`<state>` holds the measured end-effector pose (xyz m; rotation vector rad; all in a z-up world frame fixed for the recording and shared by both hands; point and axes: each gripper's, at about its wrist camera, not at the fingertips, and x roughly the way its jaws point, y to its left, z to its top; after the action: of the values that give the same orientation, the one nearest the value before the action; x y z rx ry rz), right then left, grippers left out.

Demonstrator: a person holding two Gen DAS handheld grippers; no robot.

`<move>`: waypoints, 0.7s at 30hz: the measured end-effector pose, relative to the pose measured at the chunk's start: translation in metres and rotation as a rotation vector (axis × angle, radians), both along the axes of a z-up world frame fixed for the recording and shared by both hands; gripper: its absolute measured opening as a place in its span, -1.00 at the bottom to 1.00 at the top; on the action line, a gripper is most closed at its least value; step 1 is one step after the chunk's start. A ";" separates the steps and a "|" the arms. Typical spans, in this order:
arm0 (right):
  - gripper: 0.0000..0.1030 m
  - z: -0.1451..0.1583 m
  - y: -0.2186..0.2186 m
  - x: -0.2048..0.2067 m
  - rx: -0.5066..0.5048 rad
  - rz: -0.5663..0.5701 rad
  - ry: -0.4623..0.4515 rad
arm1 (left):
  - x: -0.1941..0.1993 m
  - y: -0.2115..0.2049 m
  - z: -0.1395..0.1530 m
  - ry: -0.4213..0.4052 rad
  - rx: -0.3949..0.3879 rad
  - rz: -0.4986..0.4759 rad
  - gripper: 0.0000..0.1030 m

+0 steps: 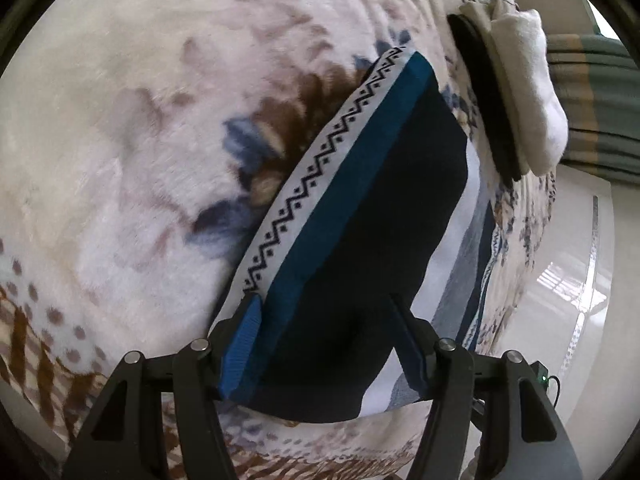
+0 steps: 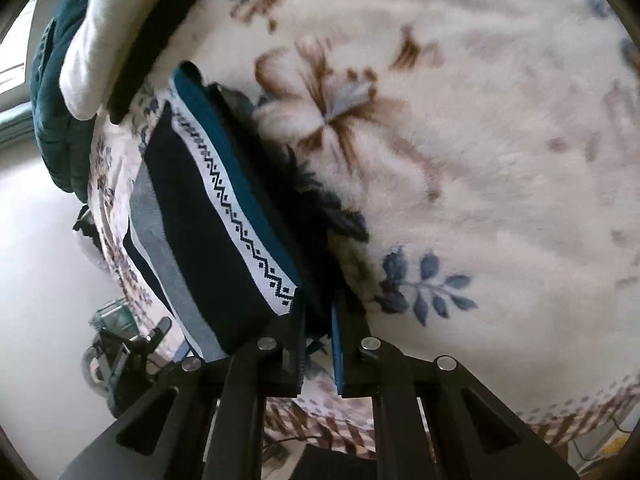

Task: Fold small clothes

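Observation:
A small knit garment point(image 1: 372, 216) in navy, teal and white with a black zigzag band lies folded on a fleece blanket point(image 1: 140, 140). My left gripper point(image 1: 324, 312) is open, its fingers straddling the garment's near end. In the right wrist view the same garment point(image 2: 224, 216) lies left of centre. My right gripper point(image 2: 318, 312) is nearly closed on the garment's dark near edge; the grip itself is partly hidden.
A pile of folded white and black clothes point(image 1: 516, 92) lies beyond the garment, also in the right wrist view point(image 2: 120, 32). A teal quilted item point(image 2: 56, 100) sits by it. The blanket's edge drops to a pale floor point(image 1: 568, 280).

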<state>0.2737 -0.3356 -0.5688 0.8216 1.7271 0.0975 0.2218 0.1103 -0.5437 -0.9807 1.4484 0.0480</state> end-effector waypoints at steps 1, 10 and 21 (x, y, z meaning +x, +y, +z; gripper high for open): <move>-0.80 -0.003 0.000 0.000 -0.010 0.029 0.017 | 0.002 0.001 0.001 -0.004 0.002 -0.006 0.18; 0.44 -0.023 0.004 0.054 0.110 0.192 -0.080 | 0.035 0.010 -0.002 -0.202 -0.048 -0.124 0.64; 0.73 -0.082 0.075 0.107 0.480 0.346 -0.106 | 0.062 0.014 -0.040 -0.279 -0.170 -0.165 0.86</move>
<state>0.3808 -0.2608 -0.6506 0.8312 1.7534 0.8001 0.2835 0.1247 -0.5833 -0.9591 1.2845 -0.3255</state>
